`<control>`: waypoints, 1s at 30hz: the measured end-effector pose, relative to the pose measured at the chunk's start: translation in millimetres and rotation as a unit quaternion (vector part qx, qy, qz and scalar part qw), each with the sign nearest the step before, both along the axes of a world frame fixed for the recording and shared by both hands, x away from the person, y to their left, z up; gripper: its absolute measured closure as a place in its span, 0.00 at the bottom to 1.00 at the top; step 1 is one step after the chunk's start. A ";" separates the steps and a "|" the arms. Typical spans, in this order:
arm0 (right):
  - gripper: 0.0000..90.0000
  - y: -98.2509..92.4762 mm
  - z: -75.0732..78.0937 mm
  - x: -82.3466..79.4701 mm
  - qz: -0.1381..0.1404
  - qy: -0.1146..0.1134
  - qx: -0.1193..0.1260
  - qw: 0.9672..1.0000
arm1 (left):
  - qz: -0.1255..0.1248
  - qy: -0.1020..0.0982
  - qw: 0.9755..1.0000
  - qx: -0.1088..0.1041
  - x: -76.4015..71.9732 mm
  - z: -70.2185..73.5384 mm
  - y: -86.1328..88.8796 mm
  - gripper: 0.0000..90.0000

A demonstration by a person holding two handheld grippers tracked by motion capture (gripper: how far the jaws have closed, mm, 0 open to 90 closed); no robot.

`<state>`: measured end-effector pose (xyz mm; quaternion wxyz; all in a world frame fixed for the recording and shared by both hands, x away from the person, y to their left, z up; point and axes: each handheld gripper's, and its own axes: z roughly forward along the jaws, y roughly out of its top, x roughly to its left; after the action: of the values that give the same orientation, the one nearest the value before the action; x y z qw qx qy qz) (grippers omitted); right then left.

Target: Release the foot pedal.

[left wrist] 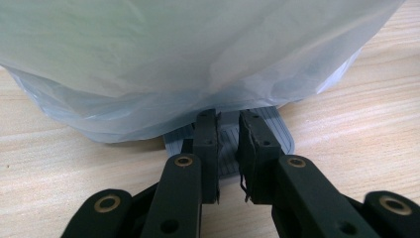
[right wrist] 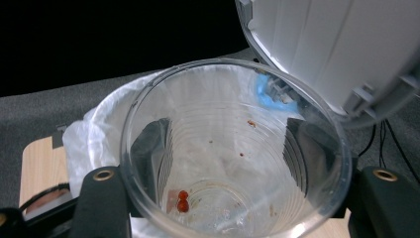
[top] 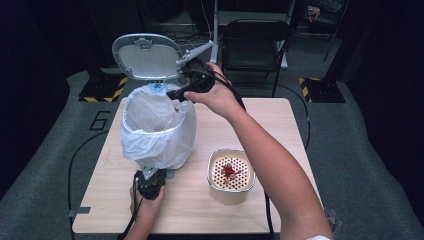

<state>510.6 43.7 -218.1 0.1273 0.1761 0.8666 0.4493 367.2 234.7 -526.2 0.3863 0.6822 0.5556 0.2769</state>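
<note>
Dark room behind, grey carpeted floor, black folding chair (top: 255, 42) beyond the far edge. Pale wood surface (top: 280, 125) at centre. Pedal bin (top: 157, 127) on the left half, lined with a white plastic bag (top: 150, 135) folded over the rim, grey lid (top: 146, 56) standing raised at the back. Cream container (top: 231, 176) with a perforated top to the right of the bin, red scraps lying on the holes. Right gripper (top: 181, 93) held over the bin's mouth, fingers clamped on a clear plastic cup (right wrist: 233, 153), one on each side of its wall; cup tipped toward the open bag, two small red bits (right wrist: 183, 201) clinging near its bottom. Left gripper (left wrist: 229, 148) at the bin's near foot, fingers closed together and pressed down on the ribbed grey pedal (left wrist: 228, 141), just under the bag's overhang.
</note>
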 end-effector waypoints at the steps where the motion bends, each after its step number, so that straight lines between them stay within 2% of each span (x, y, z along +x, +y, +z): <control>1: 0.39 4.1 -1.0 1.0 -0.001 0.001 0.000 1.000 | -0.001 0.001 1.000 0.000 0.0 0.1 0.1 0.87; 5: 0.39 19.4 -6.6 3.7 -0.007 0.004 -0.004 1.000 | 0.000 0.003 1.000 -0.002 -0.2 0.3 0.0 0.87; 8: 0.39 30.3 -11.3 5.6 -0.010 0.005 -0.009 1.000 | -0.005 0.007 1.000 0.005 -0.3 0.7 1.1 0.87; 15: 0.38 49.7 -17.1 7.0 -0.011 0.000 -0.003 1.000 | -0.005 0.006 1.000 0.004 -0.2 0.6 1.3 0.87; 17: 0.36 53.2 -18.4 7.6 -0.013 0.000 -0.001 1.000 | -0.006 0.008 1.000 0.005 -0.5 0.9 1.4 0.87; 18: 0.36 55.0 -19.3 8.4 -0.013 -0.002 0.001 1.000 | 0.000 0.003 1.000 -0.005 -0.2 0.3 0.1 0.87; 19: 0.36 56.6 -20.0 8.4 -0.014 0.001 0.002 1.000 | 0.000 0.001 1.000 -0.006 0.0 0.1 -0.1 0.87; 24: 0.33 65.2 -23.7 8.7 -0.012 -0.006 0.002 1.000 | 0.001 0.001 1.000 -0.002 0.0 0.0 -0.2 0.87; 26: 0.26 68.8 -24.9 7.1 -0.011 -0.015 0.008 1.000 | -0.006 0.006 1.000 0.006 -0.3 0.7 1.1 0.87; 27: 0.16 70.7 -26.0 5.1 -0.017 -0.026 0.015 0.999 | -0.006 0.006 1.000 0.005 -0.4 0.7 1.1 0.87; 28: 0.12 72.1 -26.6 4.6 -0.019 -0.022 0.016 0.999 | -0.005 0.006 1.000 0.004 -0.3 0.6 1.0 0.87; 30: 0.10 73.9 -28.2 4.2 -0.012 -0.006 0.021 1.000 | -0.005 0.005 1.000 0.005 -0.3 0.6 0.9 0.87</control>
<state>514.8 117.6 -246.3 0.1340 0.1869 0.8538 0.4670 366.9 235.7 -525.6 0.3810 0.6882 0.5530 0.2746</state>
